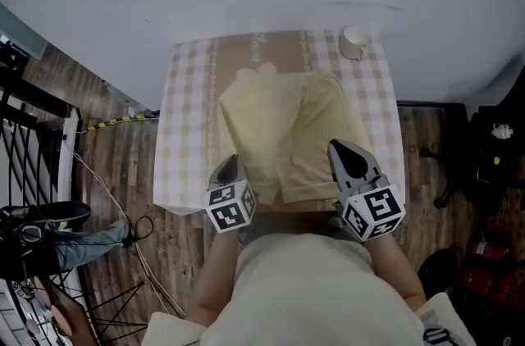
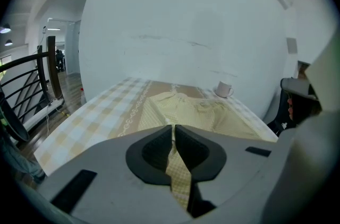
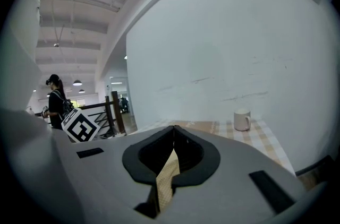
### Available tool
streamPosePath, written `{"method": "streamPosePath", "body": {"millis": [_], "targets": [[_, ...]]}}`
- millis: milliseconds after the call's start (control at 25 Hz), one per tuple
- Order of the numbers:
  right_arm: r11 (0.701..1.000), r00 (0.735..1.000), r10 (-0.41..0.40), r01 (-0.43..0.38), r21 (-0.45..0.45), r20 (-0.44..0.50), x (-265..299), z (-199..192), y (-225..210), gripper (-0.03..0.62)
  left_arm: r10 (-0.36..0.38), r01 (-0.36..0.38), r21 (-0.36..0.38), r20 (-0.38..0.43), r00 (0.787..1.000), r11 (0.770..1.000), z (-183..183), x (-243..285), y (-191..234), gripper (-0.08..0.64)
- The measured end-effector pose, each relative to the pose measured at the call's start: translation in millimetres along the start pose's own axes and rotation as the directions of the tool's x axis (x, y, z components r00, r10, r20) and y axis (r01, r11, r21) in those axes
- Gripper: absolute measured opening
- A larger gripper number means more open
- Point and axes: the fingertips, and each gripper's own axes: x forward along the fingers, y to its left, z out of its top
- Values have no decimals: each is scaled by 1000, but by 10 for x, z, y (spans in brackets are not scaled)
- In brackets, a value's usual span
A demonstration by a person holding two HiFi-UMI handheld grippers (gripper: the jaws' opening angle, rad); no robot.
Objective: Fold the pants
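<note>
The pants [image 1: 287,123] are pale yellow and lie spread down the middle of the table [image 1: 184,139], which wears a checked cloth with a plain brown strip along its centre. One end of the pants lies toward the white wall, the other at the near edge by the person's body.

The left gripper [image 1: 230,169] sits at the near left corner of the pants. In the left gripper view its 2 jaws are pressed almost together on a thin strip of the yellow cloth, which runs down between the pads of the gripper [image 2: 173,130]; beyond them the rest of the pants [image 2: 196,111] stretches away over the table.

The right gripper [image 1: 344,157] sits at the near right corner. In the right gripper view its jaws are likewise clamped on a fold of the cloth [image 3: 169,172], which hangs below the tips of the gripper [image 3: 173,132].

A white mug [image 1: 354,41] stands upright at the table's far right corner, apart from the pants.
</note>
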Motion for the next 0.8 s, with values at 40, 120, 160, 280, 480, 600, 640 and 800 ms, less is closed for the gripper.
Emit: {"method": "streamPosePath", "body": {"millis": [40,120,160,280,480,600,640,800], "targets": [[1000,1000,1,-1,3,1,-53,-11,-49,0,-5,5,4,5,1000,1000,5,-2,-90,20],[1000,1000,2,-2,6,3,-167,-34,-152,0,-16,16,16,12,1000,1000,10,4,-279,20],[1000,1000,2,-2,6,3,-226,-45,-204,0,-22,21,22,16,1000,1000,12,9,-376,20],[1000,1000,1,-1,10,0,-424,-75,-361,0,-39,38,38,26,999,999,9,14,-679,20],[1000,1000,1,0,25,-26,-739,-177,-632,0,-72,70,57,33,997,996,-63,20,-1251,20],[1000,999,13,-12,24,-41,-884,-209,-749,0,-87,84,67,37,996,994,-99,31,-1560,20],[1000,999,19,-18,21,-44,-928,-212,-782,0,-91,88,71,38,995,994,-112,35,-1652,20],[999,998,35,-34,13,-54,-1065,-210,-917,0,-106,102,89,41,994,991,-136,45,-1979,20]]}}
